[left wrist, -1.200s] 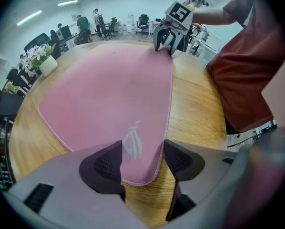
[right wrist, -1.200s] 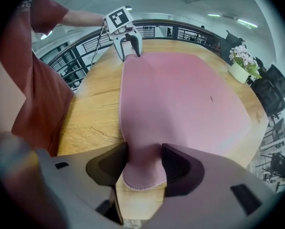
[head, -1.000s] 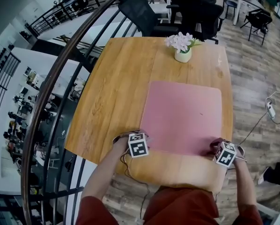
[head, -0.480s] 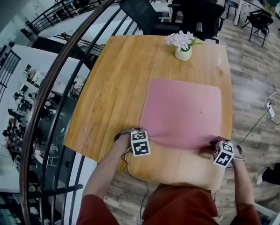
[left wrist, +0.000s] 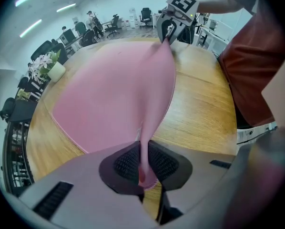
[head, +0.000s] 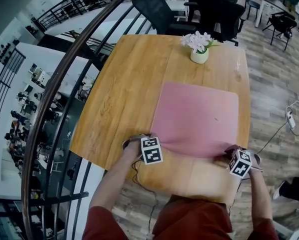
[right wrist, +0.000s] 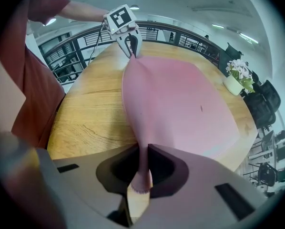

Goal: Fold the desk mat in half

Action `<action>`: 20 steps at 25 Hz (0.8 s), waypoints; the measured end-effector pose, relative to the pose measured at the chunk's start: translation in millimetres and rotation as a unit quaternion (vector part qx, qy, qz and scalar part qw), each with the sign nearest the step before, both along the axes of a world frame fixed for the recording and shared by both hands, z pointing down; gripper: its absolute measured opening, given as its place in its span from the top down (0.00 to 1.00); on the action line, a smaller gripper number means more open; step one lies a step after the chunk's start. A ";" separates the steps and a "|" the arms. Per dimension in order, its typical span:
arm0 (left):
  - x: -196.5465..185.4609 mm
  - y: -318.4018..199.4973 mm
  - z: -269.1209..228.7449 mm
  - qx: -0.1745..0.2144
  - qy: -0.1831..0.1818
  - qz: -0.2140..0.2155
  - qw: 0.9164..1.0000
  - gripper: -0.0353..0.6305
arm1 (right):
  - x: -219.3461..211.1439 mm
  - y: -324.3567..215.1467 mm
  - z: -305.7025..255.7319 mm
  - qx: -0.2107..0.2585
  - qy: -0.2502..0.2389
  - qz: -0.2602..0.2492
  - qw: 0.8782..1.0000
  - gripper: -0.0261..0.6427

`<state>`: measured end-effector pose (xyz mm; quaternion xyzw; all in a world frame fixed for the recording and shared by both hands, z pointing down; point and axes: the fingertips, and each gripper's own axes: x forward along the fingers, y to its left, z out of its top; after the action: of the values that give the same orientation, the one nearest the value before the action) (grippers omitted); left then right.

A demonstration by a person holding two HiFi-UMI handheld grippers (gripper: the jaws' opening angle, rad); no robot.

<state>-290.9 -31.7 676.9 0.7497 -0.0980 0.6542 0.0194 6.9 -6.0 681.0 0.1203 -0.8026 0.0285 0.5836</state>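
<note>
Desk mat (head: 197,116) corners hide inside closing left tool (left wrist: 143,165), right tool (right wrist: 143,168).

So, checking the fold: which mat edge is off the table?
The near edge: the left gripper and right gripper, jaws closing on it, hold it up; the far edge lies flat.

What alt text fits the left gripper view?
The left gripper is closing its jaws on a corner of the pink desk mat, pinched between the pads. The mat's edge runs as a raised ridge to the right gripper, its jaws likewise closing on the other corner, above the wooden table.
</note>
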 end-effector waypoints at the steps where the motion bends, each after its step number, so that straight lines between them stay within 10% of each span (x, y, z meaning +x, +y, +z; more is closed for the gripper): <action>1: 0.1 -0.6 -1.4 0.001 0.001 -0.003 1.000 0.86 | -0.4 -0.8 -2.0 -0.002 -0.003 -0.002 1.000 0.89; 20: 7.7 -56.3 -25.6 0.077 0.009 -0.065 0.995 0.86 | 6.1 -54.1 -20.3 0.064 -0.022 0.005 0.998 0.89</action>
<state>-283.2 -88.1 651.3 0.7468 -0.1961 0.6355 0.0049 13.1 -60.1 660.7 0.1605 -0.8147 -0.0172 0.5570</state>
